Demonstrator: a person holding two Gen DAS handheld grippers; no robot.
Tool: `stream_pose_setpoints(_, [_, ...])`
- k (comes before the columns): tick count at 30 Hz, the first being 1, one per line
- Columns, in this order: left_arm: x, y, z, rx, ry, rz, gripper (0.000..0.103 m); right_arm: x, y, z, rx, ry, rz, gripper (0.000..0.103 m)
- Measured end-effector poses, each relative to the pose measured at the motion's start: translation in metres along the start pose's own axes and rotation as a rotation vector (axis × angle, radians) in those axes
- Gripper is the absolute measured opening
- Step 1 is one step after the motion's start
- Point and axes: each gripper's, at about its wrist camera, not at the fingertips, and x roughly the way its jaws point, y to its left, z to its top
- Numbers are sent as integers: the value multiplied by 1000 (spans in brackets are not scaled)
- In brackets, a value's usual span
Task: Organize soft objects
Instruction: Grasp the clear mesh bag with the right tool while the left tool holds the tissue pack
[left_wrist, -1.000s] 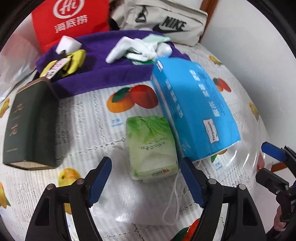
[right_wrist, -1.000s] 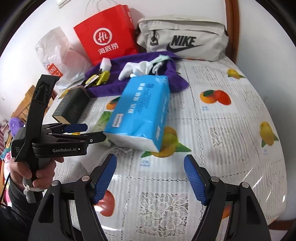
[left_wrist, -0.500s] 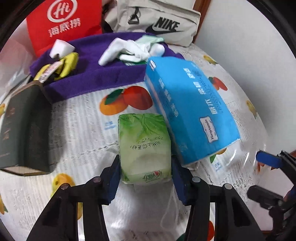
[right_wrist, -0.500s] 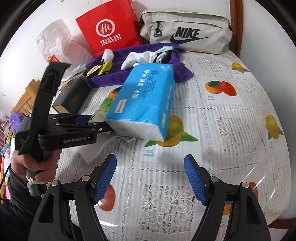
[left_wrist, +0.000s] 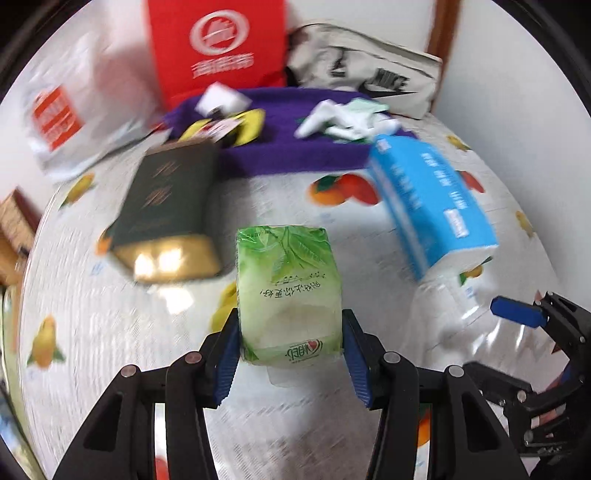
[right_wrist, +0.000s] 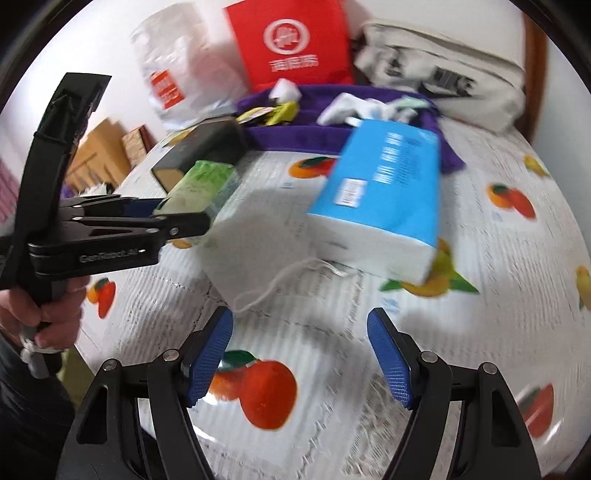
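Between my left gripper (left_wrist: 290, 341) pads: green tissue pack (left_wrist: 288, 291), clamped, raised off fruit-print tablecloth (left_wrist: 110, 332). My right gripper (right_wrist: 299, 354) spread wide, empty, near blue tissue pack (right_wrist: 384, 199).

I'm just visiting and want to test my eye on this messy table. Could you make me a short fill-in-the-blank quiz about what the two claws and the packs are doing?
1. The left claw is shut on the ____ tissue pack.
2. The right claw has ____ between its pads.
3. The white socks lie on the ____ towel.
4. The bag behind the towel, with a round white logo, is ____.

Missing words: green; nothing; purple; red
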Motion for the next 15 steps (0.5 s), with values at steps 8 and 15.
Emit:
stream_pose_setpoints(8, [1, 52, -31, -124, 25, 61, 50, 27, 34, 12, -79, -20, 52, 82])
stream_pose_setpoints(15, [4, 69, -37, -190, 31, 30, 51, 54, 51, 27, -143, -10, 43, 86])
